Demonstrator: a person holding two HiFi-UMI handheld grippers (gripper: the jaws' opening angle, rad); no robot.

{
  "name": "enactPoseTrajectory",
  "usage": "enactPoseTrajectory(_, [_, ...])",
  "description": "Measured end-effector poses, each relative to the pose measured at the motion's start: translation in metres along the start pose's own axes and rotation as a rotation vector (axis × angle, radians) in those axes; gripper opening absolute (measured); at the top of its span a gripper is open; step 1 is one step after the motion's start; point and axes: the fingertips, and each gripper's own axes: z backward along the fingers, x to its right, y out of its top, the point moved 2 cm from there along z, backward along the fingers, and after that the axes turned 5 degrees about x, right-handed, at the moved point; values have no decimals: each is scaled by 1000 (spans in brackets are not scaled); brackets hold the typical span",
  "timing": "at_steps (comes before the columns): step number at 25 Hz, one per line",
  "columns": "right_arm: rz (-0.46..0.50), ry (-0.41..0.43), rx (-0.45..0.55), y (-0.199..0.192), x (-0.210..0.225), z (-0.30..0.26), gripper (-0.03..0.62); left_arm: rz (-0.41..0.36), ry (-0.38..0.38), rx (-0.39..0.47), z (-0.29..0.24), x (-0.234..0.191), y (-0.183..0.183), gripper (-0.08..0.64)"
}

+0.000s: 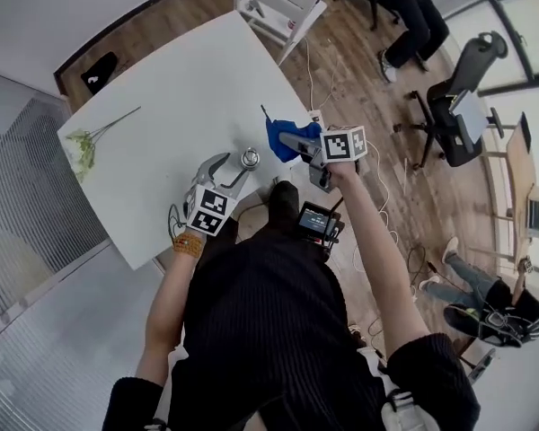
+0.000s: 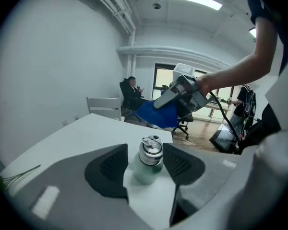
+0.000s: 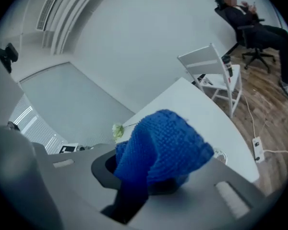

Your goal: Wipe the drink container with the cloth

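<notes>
R gripper (image 3: 145, 181): jaws clamped on blue cloth (image 3: 158, 143), with the wad bulging fwd past the tips.
L gripper (image 2: 145, 172): jaws narrow, bracketing the drink container (image 2: 148, 158). One pad is against the cap and a sliver of white shows at the other. Reads as a light hold (judged).
Container stands on bench (image 1: 180, 88), close to the near edge.

Step in hand (judged): cloth approaching container, not yet touching.
To do it well:
- Hold L grip firm so the bottle can't tip or spin.
- Lead w/ the loose wad, not the hard jaw tips.
- Press lightly and wipe body top to bottom, then go round in passes.

Position, head view: container at approx 8 o'clock of cloth, near but apart.
L gripper view: cloth + R gripper hang at approx 12–1 o'clock above the cap.
Flower sprig (image 1: 85, 146) at approx 9 o'clock of container, well apart.
</notes>
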Motion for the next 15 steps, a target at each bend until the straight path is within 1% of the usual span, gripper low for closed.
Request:
enactPoseTrajectory(4, [36, 136, -134, 12, 7, -4, 92, 46, 100, -19, -7, -1, 7, 225])
enactPoseTrajectory(8, [57, 222, -244, 20, 21, -19, 92, 98, 171, -46, -16, 0, 4, 229])
enactPoseTrajectory(12, [54, 322, -382, 7, 26, -47, 92, 145, 247, -86, -17, 3, -6, 250])
enactPoseTrajectory(15, [59, 417, -483, -5, 13, -63, 94, 171, 308, -114, -16, 6, -6, 251])
